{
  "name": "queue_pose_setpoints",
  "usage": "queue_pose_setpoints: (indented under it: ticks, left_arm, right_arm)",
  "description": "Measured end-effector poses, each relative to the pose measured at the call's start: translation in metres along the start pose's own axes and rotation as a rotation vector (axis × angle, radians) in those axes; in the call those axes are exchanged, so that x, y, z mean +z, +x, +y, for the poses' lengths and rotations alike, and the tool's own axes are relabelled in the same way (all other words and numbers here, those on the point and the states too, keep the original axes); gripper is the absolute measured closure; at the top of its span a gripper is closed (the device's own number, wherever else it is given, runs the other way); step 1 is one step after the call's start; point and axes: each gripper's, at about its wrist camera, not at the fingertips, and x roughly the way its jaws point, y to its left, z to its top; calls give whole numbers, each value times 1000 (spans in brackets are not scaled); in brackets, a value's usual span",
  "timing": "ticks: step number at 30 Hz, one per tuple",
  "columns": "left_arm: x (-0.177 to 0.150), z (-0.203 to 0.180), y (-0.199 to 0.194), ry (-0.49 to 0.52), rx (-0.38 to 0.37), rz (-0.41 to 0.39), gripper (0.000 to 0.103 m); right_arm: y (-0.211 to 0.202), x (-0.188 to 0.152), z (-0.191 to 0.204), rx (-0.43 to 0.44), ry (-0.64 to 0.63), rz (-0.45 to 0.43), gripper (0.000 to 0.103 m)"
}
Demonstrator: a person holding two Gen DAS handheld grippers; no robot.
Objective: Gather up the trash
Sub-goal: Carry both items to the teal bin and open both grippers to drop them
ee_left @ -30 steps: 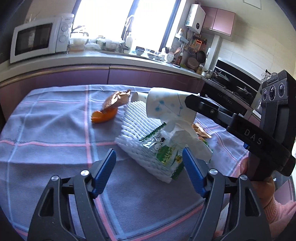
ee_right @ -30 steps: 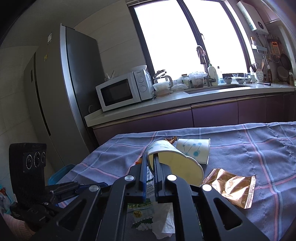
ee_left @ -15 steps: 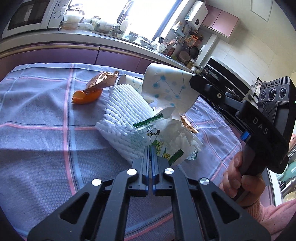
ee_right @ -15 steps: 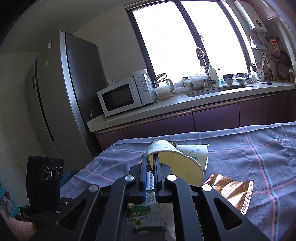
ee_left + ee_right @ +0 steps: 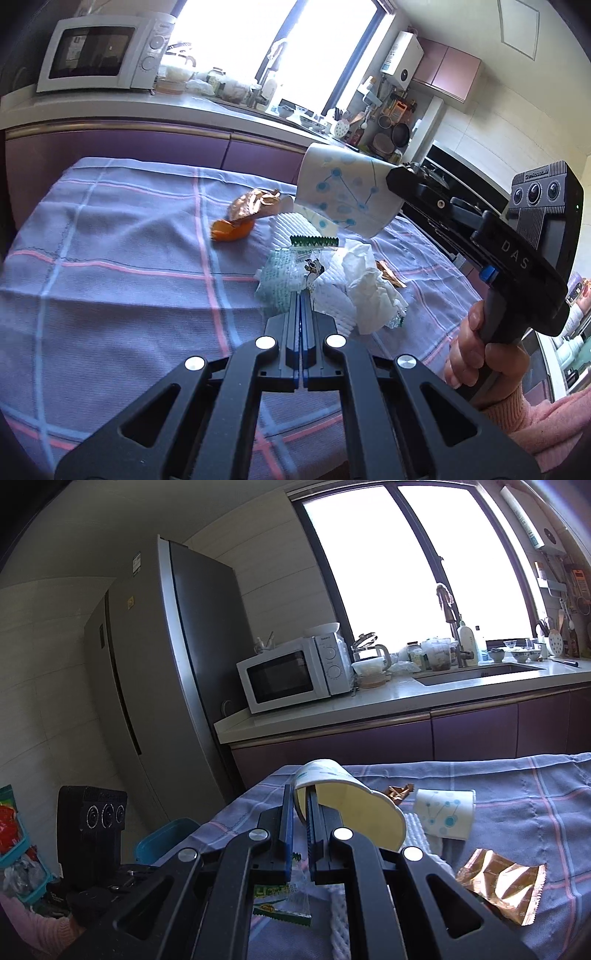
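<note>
My left gripper (image 5: 301, 295) is shut on a clear green-printed plastic wrapper (image 5: 286, 275) and lifts it off the pile. My right gripper (image 5: 300, 805) is shut on the rim of a white paper cup (image 5: 347, 805) with blue dots, held above the table; the cup also shows in the left wrist view (image 5: 345, 194). Under it lie white foam netting (image 5: 332, 295), a crumpled tissue (image 5: 369, 291), a gold foil wrapper (image 5: 498, 884), an orange peel (image 5: 231, 230) and a second paper cup (image 5: 445, 814) on its side.
The table has a purple checked cloth (image 5: 110, 258). A counter with a microwave (image 5: 291, 672) and sink runs behind. A fridge (image 5: 159, 686) stands at the left. A teal bin (image 5: 162, 840) sits on the floor by the table's edge.
My left gripper closed on the plastic wrapper and raised it from the pile. My right gripper lifted the cup higher.
</note>
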Motion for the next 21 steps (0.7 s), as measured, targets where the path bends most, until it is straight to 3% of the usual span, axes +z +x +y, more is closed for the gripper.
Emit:
queue_pose_setpoints:
  ticks: [8, 21]
  left_arm:
    - [-1, 41, -68, -48, 162, -90, 102]
    - [-16, 136, -169, -234, 479, -215, 102]
  right_arm:
    - [41, 0, 39, 179, -1, 77, 98]
    - [136, -6, 132, 431, -62, 244, 98]
